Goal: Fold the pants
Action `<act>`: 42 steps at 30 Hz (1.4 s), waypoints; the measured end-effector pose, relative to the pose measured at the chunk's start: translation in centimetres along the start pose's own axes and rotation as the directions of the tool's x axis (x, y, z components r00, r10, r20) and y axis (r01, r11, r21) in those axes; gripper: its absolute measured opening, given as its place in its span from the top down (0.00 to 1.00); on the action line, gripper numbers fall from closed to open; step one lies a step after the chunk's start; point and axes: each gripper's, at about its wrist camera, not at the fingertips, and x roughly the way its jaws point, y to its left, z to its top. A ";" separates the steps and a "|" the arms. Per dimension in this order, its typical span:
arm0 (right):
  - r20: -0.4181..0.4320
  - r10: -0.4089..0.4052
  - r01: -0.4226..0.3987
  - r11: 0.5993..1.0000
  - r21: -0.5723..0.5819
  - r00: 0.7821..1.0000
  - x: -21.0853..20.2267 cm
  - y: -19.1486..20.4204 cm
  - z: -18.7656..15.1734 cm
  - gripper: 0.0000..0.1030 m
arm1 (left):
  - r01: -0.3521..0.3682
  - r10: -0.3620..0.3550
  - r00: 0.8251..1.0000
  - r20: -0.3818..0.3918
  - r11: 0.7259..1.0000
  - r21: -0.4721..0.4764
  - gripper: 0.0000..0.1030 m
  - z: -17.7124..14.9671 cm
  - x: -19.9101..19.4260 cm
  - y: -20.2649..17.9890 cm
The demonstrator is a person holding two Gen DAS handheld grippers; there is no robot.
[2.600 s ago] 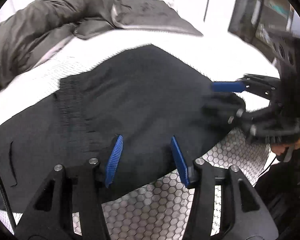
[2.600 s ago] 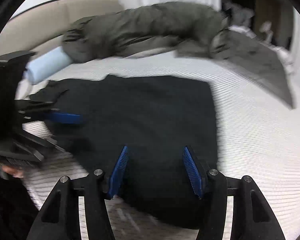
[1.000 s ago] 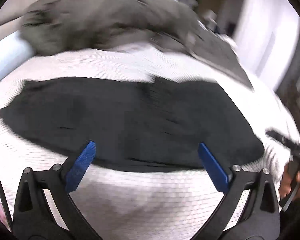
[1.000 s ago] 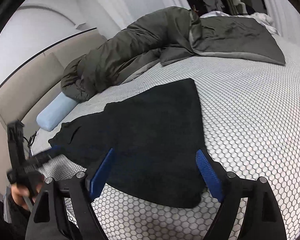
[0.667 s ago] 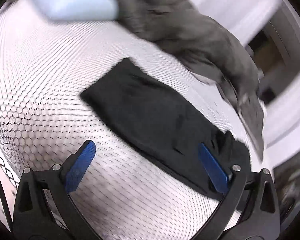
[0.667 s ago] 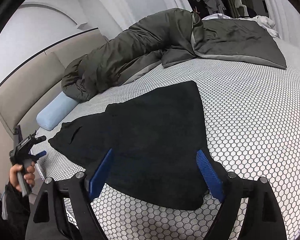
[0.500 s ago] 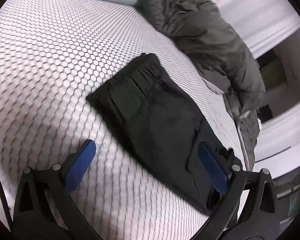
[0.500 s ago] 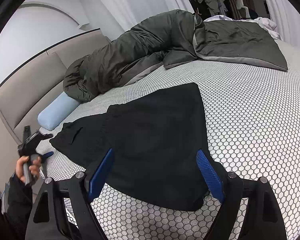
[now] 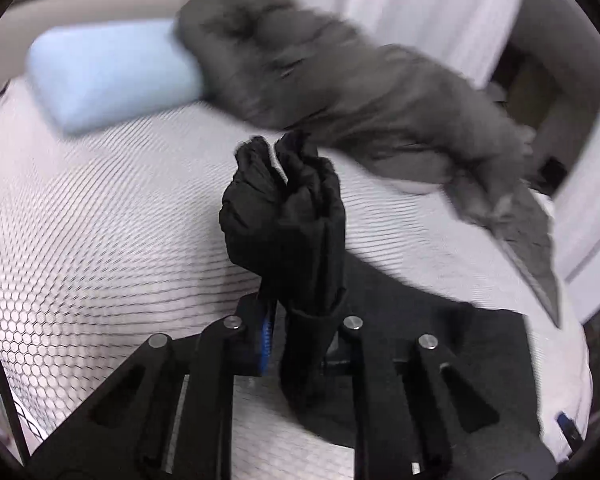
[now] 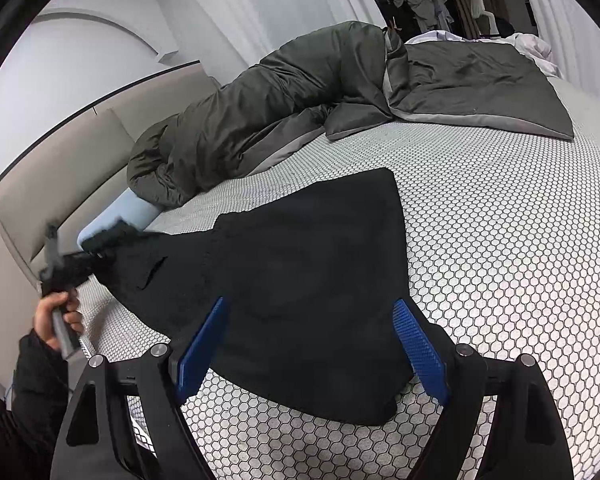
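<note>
the black pants (image 10: 308, 280) lie spread across the bed (image 10: 512, 240), on its white honeycomb-patterned cover, partly folded into a broad dark shape. the left gripper (image 9: 300, 328) has its fingers (image 9: 265, 336) clenched on one end of the pants, and a bunched wad of the black cloth (image 9: 288, 216) stands up out of the grip, lifted clear of the cover. from the other side the left gripper (image 10: 82, 262) shows at the near-left corner of the garment, with the person's left hand (image 10: 56, 320) wrapped round its handle. the right gripper (image 10: 312, 344) hovers low over the near edge of the pants, its blue fingers (image 10: 420, 344) released and spread wide, gripping nothing. behind the pants a dark grey duvet (image 10: 300, 100) is heaped along the bed, and a pale blue pillow (image 9: 112, 76) lies by the padded headboard (image 10: 60, 176), touching the end of the duvet.
</note>
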 end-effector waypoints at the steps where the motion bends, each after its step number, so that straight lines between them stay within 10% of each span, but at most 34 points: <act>1: 0.004 0.000 0.000 1.000 0.003 1.000 -0.1 -0.1 0.0 0.16 | 0.043 -0.043 0.999 0.014 0.999 0.034 0.88 0.2 -1.2 -2.2; 6: 0.029 0.001 -0.002 1.000 0.018 1.000 -0.8 -0.5 0.0 0.16 | 0.263 -0.272 0.962 0.012 0.941 0.214 0.88 -0.6 -6.0 -13.8; 10: 0.037 -0.032 0.031 0.998 0.047 0.999 -1.5 -2.1 -0.2 0.16 | 0.487 -0.459 0.873 -0.163 0.825 0.287 0.87 -5.1 -5.9 -24.1; 14: 0.055 -0.085 0.078 0.989 0.127 0.995 -2.2 -4.8 0.1 0.16 | 0.614 -0.479 0.780 -0.403 0.709 0.345 0.28 -12.7 -2.3 -30.8; 18: 0.054 -0.101 0.085 0.968 0.234 0.993 -2.7 -7.3 0.2 0.16 | 0.636 -0.441 0.745 -0.500 0.696 0.333 0.28 -16.2 0.0 -29.9; 21: 0.042 -0.080 0.068 0.970 0.232 0.996 -2.6 -7.3 0.3 0.16 | 0.626 -0.463 0.761 -0.454 0.706 0.330 0.17 -15.7 -1.9 -26.2; 26: 0.002 0.028 -0.028 0.990 0.136 1.000 -0.7 -3.7 0.5 0.16 | 0.442 -0.381 0.894 -0.234 0.831 0.338 0.06 -10.6 0.8 -20.2; 30: -0.052 0.204 -0.192 0.964 0.182 0.978 1.8 -2.0 0.6 0.27 | 0.269 -0.205 0.958 -0.203 0.888 0.373 0.06 -10.0 4.2 -16.4; 37: -0.259 0.130 -0.063 0.966 0.251 0.957 8.2 -2.5 -0.6 0.37 | 0.261 -0.136 0.929 -0.345 0.901 0.346 0.06 -11.4 9.1 -12.4; 42: -0.164 0.026 -0.011 0.996 0.092 0.986 6.5 0.1 1.2 0.84 | 0.268 -0.162 0.929 -0.333 0.915 0.302 0.06 -11.1 9.0 -10.0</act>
